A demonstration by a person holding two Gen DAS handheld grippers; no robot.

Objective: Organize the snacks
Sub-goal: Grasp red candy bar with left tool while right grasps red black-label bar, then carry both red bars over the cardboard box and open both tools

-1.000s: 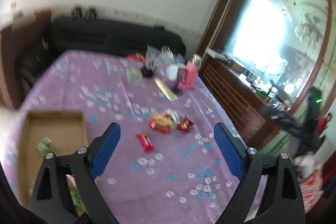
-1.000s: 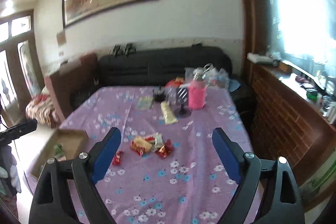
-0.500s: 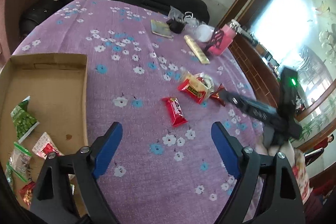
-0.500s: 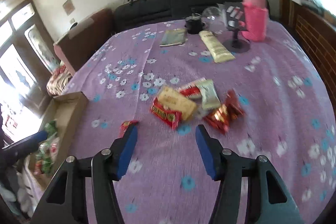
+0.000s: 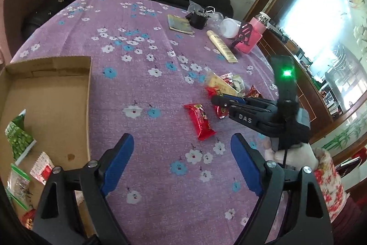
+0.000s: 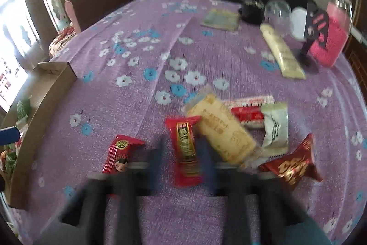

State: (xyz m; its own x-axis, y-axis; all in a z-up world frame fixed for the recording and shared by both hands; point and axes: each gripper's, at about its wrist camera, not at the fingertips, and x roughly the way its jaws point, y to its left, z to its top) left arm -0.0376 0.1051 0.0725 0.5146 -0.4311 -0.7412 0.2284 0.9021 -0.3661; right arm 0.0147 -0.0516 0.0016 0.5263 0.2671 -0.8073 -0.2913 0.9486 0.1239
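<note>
Six loose snack packets lie on the purple flowered surface (image 5: 142,88). The right wrist view shows them all: a red bar with gold lettering (image 6: 186,149) between the right gripper (image 6: 181,160) jaws, a red packet with a cartoon face (image 6: 120,154) just left of those jaws, a yellow biscuit pack (image 6: 220,130) just right of them, then a red-and-white bar (image 6: 248,108), a pale grey sachet (image 6: 275,128) and a crinkled red-gold packet (image 6: 293,165) further right. The right jaws are blurred; they stand narrowly apart on either side of the gold-lettered bar, and whether they touch it cannot be told.

The left gripper (image 5: 181,167) has its jaws wide apart with nothing between them, above bare cloth. Ahead of them lies the cartoon-face packet (image 5: 201,121); ahead and to their right sits the right gripper (image 5: 223,103).

One cardboard box (image 5: 45,93) sits left of the left jaws. Only the left wrist view looks into it, showing a green packet (image 5: 18,139), a red-and-white sachet (image 5: 42,170) and further packets cut off by the edge.
</note>
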